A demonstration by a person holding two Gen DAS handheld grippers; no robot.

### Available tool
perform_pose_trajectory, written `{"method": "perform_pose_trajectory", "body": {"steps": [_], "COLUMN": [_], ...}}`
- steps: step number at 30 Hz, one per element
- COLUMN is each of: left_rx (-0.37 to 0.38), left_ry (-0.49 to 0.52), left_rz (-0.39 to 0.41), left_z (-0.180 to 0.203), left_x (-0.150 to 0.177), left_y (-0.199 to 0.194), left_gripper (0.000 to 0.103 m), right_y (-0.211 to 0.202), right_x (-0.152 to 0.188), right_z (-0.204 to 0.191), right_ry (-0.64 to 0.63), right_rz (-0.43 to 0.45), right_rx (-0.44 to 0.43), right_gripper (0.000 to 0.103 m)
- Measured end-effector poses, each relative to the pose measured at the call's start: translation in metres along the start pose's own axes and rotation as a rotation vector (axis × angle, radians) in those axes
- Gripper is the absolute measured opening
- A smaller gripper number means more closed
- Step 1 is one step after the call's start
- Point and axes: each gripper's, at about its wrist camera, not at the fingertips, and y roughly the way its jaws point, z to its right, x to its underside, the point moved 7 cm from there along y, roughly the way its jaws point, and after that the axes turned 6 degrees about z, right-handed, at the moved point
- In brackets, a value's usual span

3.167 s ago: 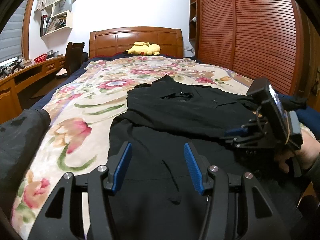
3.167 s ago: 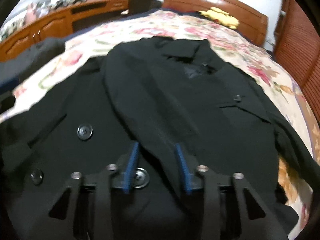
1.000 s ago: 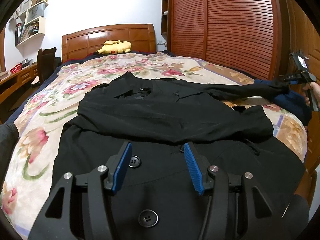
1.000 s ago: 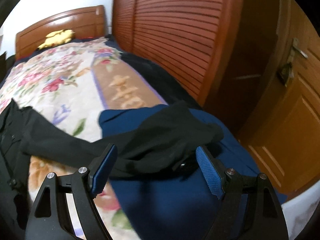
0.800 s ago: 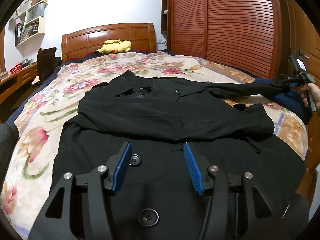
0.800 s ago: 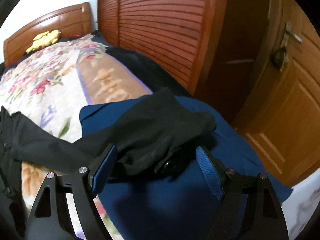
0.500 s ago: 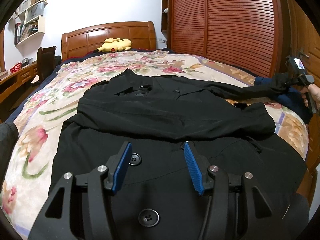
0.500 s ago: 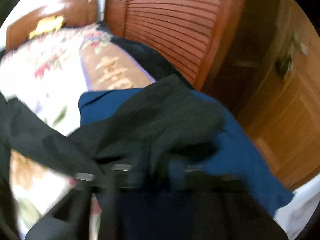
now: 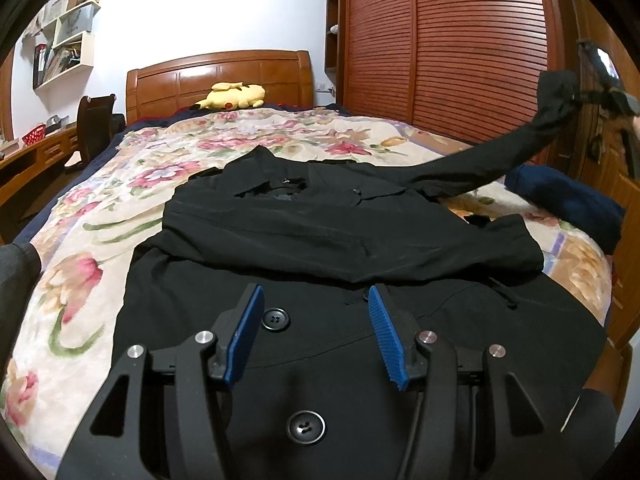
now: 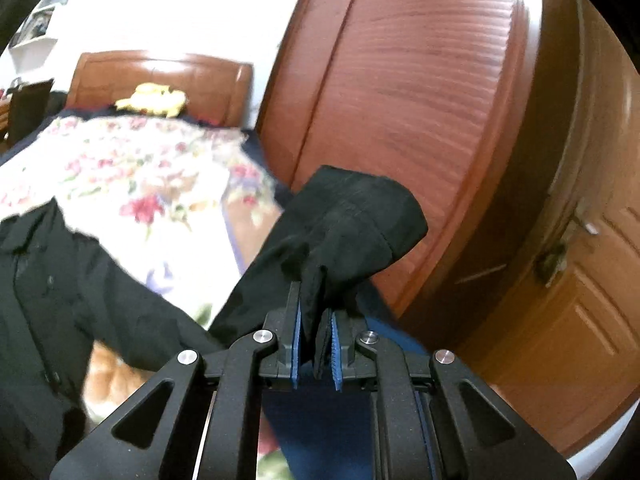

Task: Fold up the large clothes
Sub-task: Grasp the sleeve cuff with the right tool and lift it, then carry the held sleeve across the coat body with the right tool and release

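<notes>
A black buttoned coat (image 9: 344, 236) lies spread on the flowered bed, one sleeve folded across its chest. My left gripper (image 9: 316, 312) hovers open just above the coat's front, by a button (image 9: 275, 319), holding nothing. The coat's other sleeve (image 9: 480, 164) stretches up and to the right, off the bed. My right gripper (image 10: 314, 320) is shut on that sleeve's cuff (image 10: 352, 216), which bunches up beyond the blue pads (image 10: 295, 340). In the left wrist view the right gripper (image 9: 576, 98) is at the far right, high in front of the wardrobe.
A dark blue folded cloth (image 9: 568, 200) lies at the bed's right edge under the raised sleeve. A yellow plush toy (image 9: 234, 96) rests by the wooden headboard (image 9: 218, 76). The slatted wardrobe (image 10: 420, 92) and a door (image 10: 580, 280) stand close on the right; desk and chair (image 9: 94, 124) on the left.
My right gripper closed on the sleeve cuff that lay on the blue cloth, then lifted it up and away from the bed, pulling the sleeve taut. The left gripper stayed still.
</notes>
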Motion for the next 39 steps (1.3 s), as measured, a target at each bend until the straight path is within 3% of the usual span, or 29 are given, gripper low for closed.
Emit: {"method": "perform_pose_trajectory", "body": {"steps": [5, 13, 26, 33, 39], "left_rx": [-0.005, -0.022, -0.057, -0.071, -0.077], "left_ry": [-0.006, -0.025, -0.040, -0.048, -0.059], "left_rz": [0.013, 0.019, 0.040, 0.047, 0.057], "left_z": [-0.008, -0.024, -0.040, -0.048, -0.055], "left_x": [-0.001, 0.000, -0.001, -0.001, -0.002], "left_y": [-0.009, -0.018, -0.028, -0.032, -0.038], "left_gripper": [0.054, 0.054, 0.053, 0.054, 0.053], "right_y": [-0.019, -0.038, -0.073, -0.092, -0.097], "right_x": [-0.029, -0.049, -0.039, -0.038, -0.008], "right_z": [-0.013, -0.086, -0.252, -0.314, -0.353], "right_ry": [-0.013, -0.102, -0.242, -0.258, -0.259], "right_rz": [0.049, 0.085, 0.136, 0.153, 0.111], "right_rx": [-0.018, -0.132, -0.420, -0.545, -0.624], "right_gripper": [0.009, 0.009, 0.009, 0.009, 0.009]}}
